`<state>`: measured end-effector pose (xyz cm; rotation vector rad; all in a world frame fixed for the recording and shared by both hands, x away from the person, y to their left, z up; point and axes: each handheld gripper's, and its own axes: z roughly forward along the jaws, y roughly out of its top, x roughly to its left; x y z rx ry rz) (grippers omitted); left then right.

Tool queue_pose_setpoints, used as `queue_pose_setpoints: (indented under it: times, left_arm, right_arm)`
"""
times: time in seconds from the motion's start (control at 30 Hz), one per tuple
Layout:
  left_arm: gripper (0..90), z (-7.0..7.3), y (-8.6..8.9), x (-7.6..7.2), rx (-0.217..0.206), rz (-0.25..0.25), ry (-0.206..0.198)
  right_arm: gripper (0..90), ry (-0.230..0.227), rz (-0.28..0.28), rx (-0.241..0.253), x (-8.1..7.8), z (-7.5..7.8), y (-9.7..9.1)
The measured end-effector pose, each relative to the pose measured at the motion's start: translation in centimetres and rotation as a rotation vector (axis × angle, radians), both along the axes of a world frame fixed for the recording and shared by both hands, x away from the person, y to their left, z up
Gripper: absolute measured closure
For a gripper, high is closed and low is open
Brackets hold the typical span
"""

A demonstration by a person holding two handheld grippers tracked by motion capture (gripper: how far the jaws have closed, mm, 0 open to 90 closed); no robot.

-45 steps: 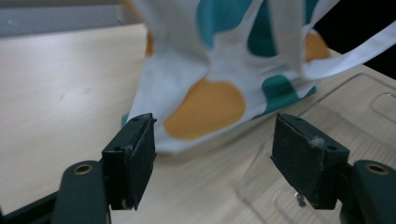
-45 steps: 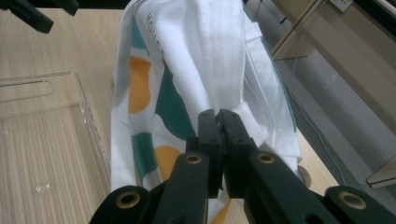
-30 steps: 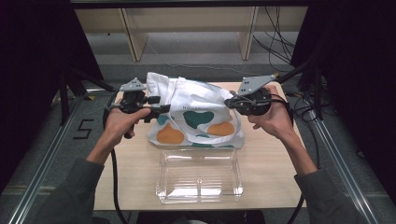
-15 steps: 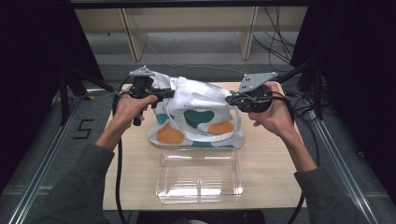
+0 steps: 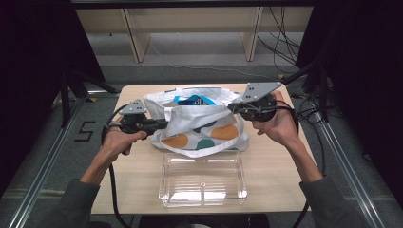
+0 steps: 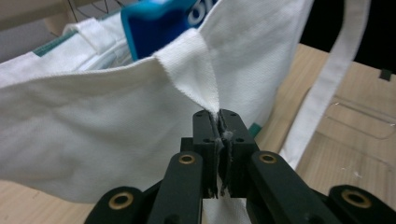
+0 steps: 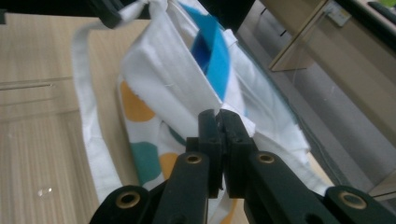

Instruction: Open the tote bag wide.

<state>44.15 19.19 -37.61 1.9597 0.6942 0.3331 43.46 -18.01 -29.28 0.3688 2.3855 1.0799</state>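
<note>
Pinching opposite rim edges, both claws spread the bag (image 5: 199, 124)

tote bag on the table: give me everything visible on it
The tote bag is white woven cloth printed with orange and teal blobs, with long white strap handles drooping onto the wooden table. It sits just behind a clear plastic box, mouth held open. The left tongs and right tongs each pinch the rim at opposite sides, jaws shut on fabric. A blue package sits inside.
</note>
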Motion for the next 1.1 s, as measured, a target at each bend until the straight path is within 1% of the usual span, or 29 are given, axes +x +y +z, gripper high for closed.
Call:
queue_pose_setpoints:
  times: [0.03, 0.07, 0.1, 0.13, 0.17, 0.2, 0.27, 0.37, 0.4, 0.43, 0.47, 0.5, 0.53, 0.57, 0.6, 0.63, 0.67, 0.7, 0.73, 0.77, 0.8, 0.83, 0.87, 0.9, 0.93, 0.97, 1.0, 1.07, 1.1]
  left_arm:
    - [85.6, 0.0, 0.0, 0.0, 0.0, 0.0, 0.0]
    - [85.6, -0.9, -0.4, 0.6, 0.02, 0.006, 0.016]
    - [85.7, -0.9, -0.4, 0.6, 0.02, 0.006, 0.016]
    - [85.7, -1.4, -0.7, 0.9, 0.027, 0.006, 0.007]
    - [85.6, -2.1, -1.3, 1.2, 0.04, 0.003, 0.008]
    - [85.6, -2.1, -1.3, 1.2, 0.04, 0.003, 0.008]
    - [85.6, -2.5, -1.9, 1.4, 0.039, 0.002, 0.015]
    - [85.6, -3.0, -2.6, 1.7, 0.084, -0.002, 0.007]
    - [85.5, -3.7, -3.0, 1.8, 0.097, 0.025, 0.041]
    - [85.5, -3.7, -3.0, 1.8, 0.097, 0.025, 0.041]
    - [85.5, -4.1, -3.0, 2.4, 0.122, -0.002, 0.012]
    - [85.5, -4.4, -3.2, 2.6, 0.118, 0.007, 0.019]
    - [85.5, -4.9, -3.3, 2.8, 0.124, 0.012, 0.03]
    - [85.5, -5.7, -3.4, 2.9, 0.126, 0.01, 0.047]
    - [85.4, -6.6, -3.7, 3.3, 0.114, 0.016, 0.056]
    - [85.4, -6.9, -3.6, 3.5, 0.138, 0.001, 0.063]
    - [85.4, -6.9, -3.6, 3.5, 0.138, 0.001, 0.063]
    - [85.4, -7.4, -3.9, 3.6, 0.111, 0.021, 0.088]
    - [85.3, -7.9, -4.0, 3.8, 0.117, 0.013, 0.106]
    - [85.2, -7.9, -4.0, 3.8, 0.117, 0.013, 0.106]
    - [85.2, -8.1, -4.0, 3.9, 0.124, 0.007, 0.112]
    - [85.2, -8.4, -4.0, 4.0, 0.137, -0.005, 0.115]
    - [85.1, -8.5, -4.0, 4.1, 0.142, -0.013, 0.121]
    - [85.1, -8.7, -4.1, 4.0, 0.136, -0.008, 0.125]
    - [85.1, -8.8, -4.0, 4.1, 0.149, -0.02, 0.14]
    - [84.9, -9.2, -4.1, 4.0, 0.13, -0.025, 0.149]
    - [84.8, -9.2, -4.1, 4.0, 0.13, -0.025, 0.149]
    - [84.8, -9.5, -4.0, 3.8, 0.12, -0.031, 0.155]
    - [84.8, -9.7, -4.1, 3.6, 0.114, -0.026, 0.166]
  right_arm:
    - [89.1, 0.0, 0.0, 0.0, 0.0, 0.0, 0.0]
    - [89.1, 0.001, 0.007, -0.021, 0.0, -0.6, 0.3]
    - [89.1, 0.0, 0.004, -0.03, 0.0, -0.9, 0.4]
    - [89.1, 0.0, 0.004, -0.03, 0.0, -0.9, 0.4]
    - [89.0, 0.014, 0.004, -0.043, 0.3, -1.6, 0.6]
    - [89.0, 0.014, 0.004, -0.043, 0.3, -1.6, 0.6]
    - [89.0, 0.025, 0.002, -0.052, 0.5, -2.2, 0.8]
    - [88.9, 0.033, 0.004, -0.055, 0.7, -2.6, 0.7]
    - [88.9, 0.033, 0.0, -0.069, 0.8, -3.2, 0.6]
    - [88.9, 0.033, 0.0, -0.069, 0.8, -3.2, 0.6]
    - [89.0, 0.051, -0.018, -0.083, 0.7, -3.6, 0.5]
    - [89.0, 0.061, -0.025, -0.116, 1.0, -4.8, 0.4]
    - [89.0, 0.061, -0.025, -0.116, 1.0, -4.8, 0.4]
    - [89.0, 0.068, -0.026, -0.117, 1.2, -5.5, 0.4]
    - [89.0, 0.101, -0.046, -0.114, 1.6, -6.8, 0.1]
    - [89.0, 0.115, -0.061, -0.101, 1.8, -7.4, 0.0]
    - [89.0, 0.115, -0.061, -0.101, 1.8, -7.4, 0.0]
    - [89.0, 0.131, -0.064, -0.094, 2.1, -7.9, -0.2]
    - [89.0, 0.151, -0.064, -0.082, 2.7, -8.8, -0.4]
    - [89.0, 0.161, -0.079, -0.089, 2.9, -9.2, -0.5]
    - [89.0, 0.161, -0.079, -0.089, 2.9, -9.2, -0.5]
    - [89.0, 0.178, -0.068, -0.088, 3.2, -9.7, -0.5]
    - [89.0, 0.21, -0.077, -0.078, 3.4, -10.4, -0.7]
    - [89.0, 0.218, -0.078, -0.073, 3.6, -10.8, -0.8]
    - [89.0, 0.238, -0.087, -0.069, 3.7, -11.1, -0.9]
    - [89.0, 0.268, -0.087, -0.053, 4.1, -12.1, -1.2]
    - [89.0, 0.268, -0.087, -0.053, 4.1, -12.1, -1.2]
    - [89.0, 0.292, -0.088, -0.047, 4.3, -13.0, -1.4]
    - [89.0, 0.294, -0.084, -0.047, 4.5, -13.3, -1.5]
